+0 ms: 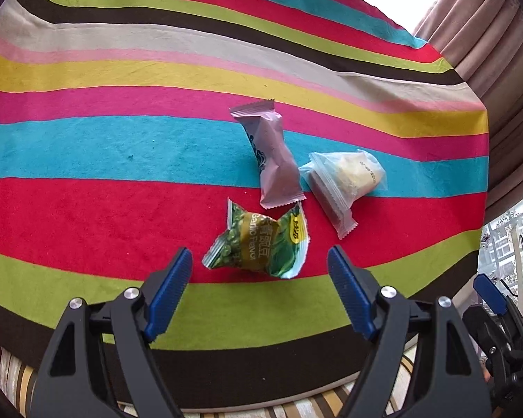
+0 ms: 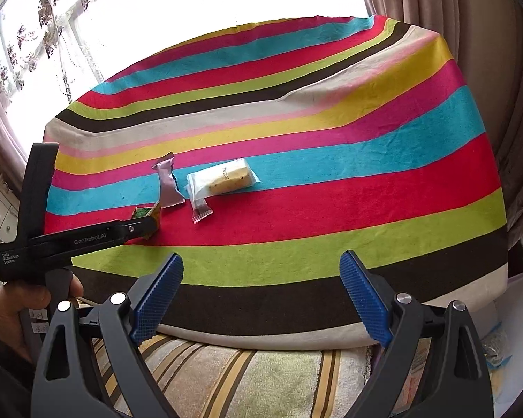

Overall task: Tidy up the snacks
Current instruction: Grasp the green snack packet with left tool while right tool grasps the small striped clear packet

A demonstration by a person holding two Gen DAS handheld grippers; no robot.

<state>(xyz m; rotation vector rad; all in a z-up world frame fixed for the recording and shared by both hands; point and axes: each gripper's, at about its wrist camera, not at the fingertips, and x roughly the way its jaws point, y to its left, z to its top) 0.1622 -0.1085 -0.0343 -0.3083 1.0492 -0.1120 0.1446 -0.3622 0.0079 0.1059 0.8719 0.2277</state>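
Observation:
Three snack packets lie on a striped cloth [image 1: 87, 209]. A green pea packet [image 1: 261, 244] lies just ahead of my left gripper [image 1: 259, 261], which is open with the packet between and slightly beyond its blue pads. A mauve packet [image 1: 273, 156] lies behind it. A clear packet with a yellow cake [image 1: 345, 181] lies to the right. In the right wrist view the cake packet [image 2: 223, 181], the mauve packet [image 2: 169, 184] and the green packet [image 2: 144, 214] lie far ahead on the left. My right gripper [image 2: 261, 268] is open and empty over the cloth's near edge.
The striped cloth [image 2: 331, 191] covers a table. Curtains [image 2: 488, 52] hang at the right and a bright window [image 2: 87, 17] is behind. A striped cushion [image 2: 244, 376] lies below the near edge. The left gripper's body [image 2: 76, 240] reaches in from the left.

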